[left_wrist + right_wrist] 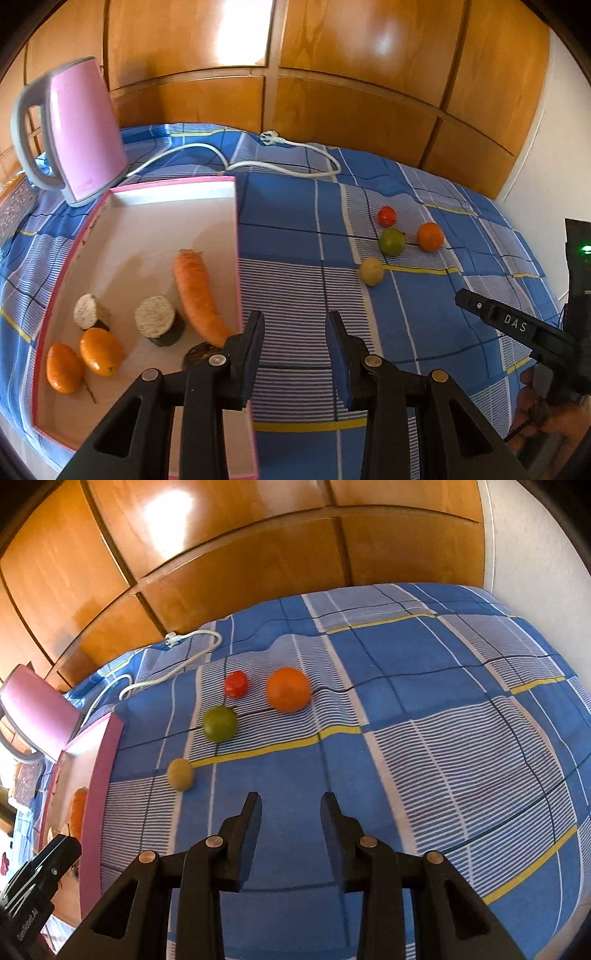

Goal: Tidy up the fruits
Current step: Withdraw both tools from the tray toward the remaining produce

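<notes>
Two black fingers of the left gripper (295, 321) stand a narrow gap apart with nothing between them, hovering over the right wall of a pink-edged tray (236, 236); the right gripper (290, 801) shows the same narrow, empty gap above a blue checked cloth (424, 686). Four round fruits lie loose on the cloth: one red tomato (236, 684), one orange (288, 689), one green fruit (219, 723) and one yellowish fruit (180, 774), perhaps a lemon, though it is soft in the view. The yellowish one lies nearest, just beyond and left of the right gripper's fingertips; the other three sit farther out. Inside the tray rest one carrot (195, 291), two small oval orange fruits (99, 350), and two cut pale-faced rounds (155, 315). One pink kettle (85, 129) stands behind the tray, its white cord (288, 168) trailing across the cloth.
</notes>
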`<state>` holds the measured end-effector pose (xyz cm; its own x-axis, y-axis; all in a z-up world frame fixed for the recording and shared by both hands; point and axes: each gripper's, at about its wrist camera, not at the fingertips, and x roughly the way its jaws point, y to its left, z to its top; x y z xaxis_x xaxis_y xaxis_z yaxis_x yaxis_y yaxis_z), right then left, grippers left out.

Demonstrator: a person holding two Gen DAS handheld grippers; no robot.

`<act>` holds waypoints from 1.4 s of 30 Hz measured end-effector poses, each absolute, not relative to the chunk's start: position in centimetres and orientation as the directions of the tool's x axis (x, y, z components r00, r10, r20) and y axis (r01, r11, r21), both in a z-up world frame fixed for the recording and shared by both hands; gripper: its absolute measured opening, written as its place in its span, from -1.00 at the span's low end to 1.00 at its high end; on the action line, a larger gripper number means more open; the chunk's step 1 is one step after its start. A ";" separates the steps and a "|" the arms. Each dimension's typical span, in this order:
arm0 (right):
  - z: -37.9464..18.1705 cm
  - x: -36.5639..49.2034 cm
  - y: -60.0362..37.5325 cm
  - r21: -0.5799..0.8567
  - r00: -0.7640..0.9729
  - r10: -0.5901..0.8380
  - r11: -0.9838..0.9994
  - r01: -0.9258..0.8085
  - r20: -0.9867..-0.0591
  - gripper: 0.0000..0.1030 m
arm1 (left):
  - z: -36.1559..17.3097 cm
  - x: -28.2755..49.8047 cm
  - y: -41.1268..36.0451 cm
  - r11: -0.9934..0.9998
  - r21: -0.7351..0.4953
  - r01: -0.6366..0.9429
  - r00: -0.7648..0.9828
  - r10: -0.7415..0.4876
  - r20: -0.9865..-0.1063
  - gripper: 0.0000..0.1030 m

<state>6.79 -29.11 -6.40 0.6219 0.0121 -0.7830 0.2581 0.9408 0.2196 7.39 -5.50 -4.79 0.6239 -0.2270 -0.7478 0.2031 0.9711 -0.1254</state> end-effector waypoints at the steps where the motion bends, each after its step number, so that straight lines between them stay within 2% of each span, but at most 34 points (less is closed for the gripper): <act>1: -6.4 6.8 -29.2 0.219 0.621 0.011 0.941 0.259 -0.784 -0.35 | -4.9 7.4 -5.7 0.970 -0.125 0.206 0.622 -0.229 -0.749 -0.32; 42: -7.1 8.6 -29.6 0.179 0.606 -0.001 0.955 0.236 -0.796 -0.35 | -6.6 10.1 -10.6 0.957 -0.127 0.259 0.580 -0.259 -0.772 -0.32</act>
